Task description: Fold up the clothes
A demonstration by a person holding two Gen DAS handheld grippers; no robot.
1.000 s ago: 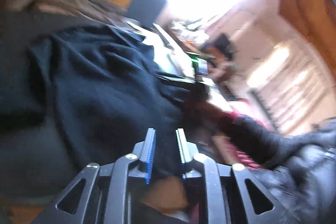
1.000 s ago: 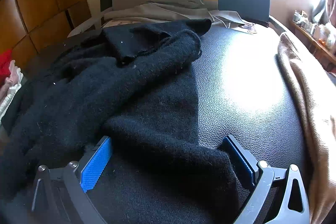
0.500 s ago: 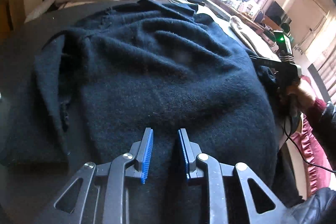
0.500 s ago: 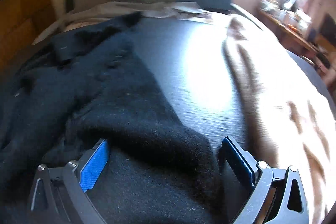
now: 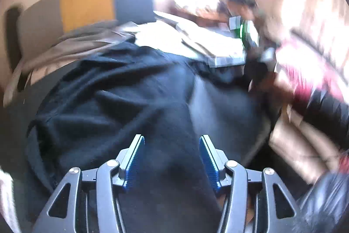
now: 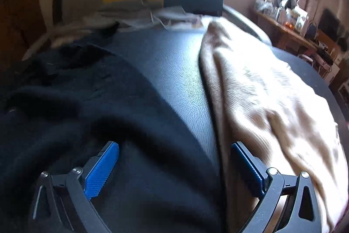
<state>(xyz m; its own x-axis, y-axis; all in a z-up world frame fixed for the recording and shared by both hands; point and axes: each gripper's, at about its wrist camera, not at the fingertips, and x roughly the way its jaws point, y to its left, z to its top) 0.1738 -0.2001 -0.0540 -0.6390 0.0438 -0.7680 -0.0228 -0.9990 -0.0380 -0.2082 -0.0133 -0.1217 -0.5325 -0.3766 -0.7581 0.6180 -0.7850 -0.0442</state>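
Sweater [image 5: 135, 102], black and fuzzy, sprawls rumpled just beside the tan blanket [image 6: 272, 102]. Left gripper [image 5: 172, 158] has just been widening, cloth below its unpinching jaws; right gripper [image 6: 174, 169] gapes wide. Soft, limp, probably light: best pinched at a hem.

No text, label, brand or number is legible — both views blurred.
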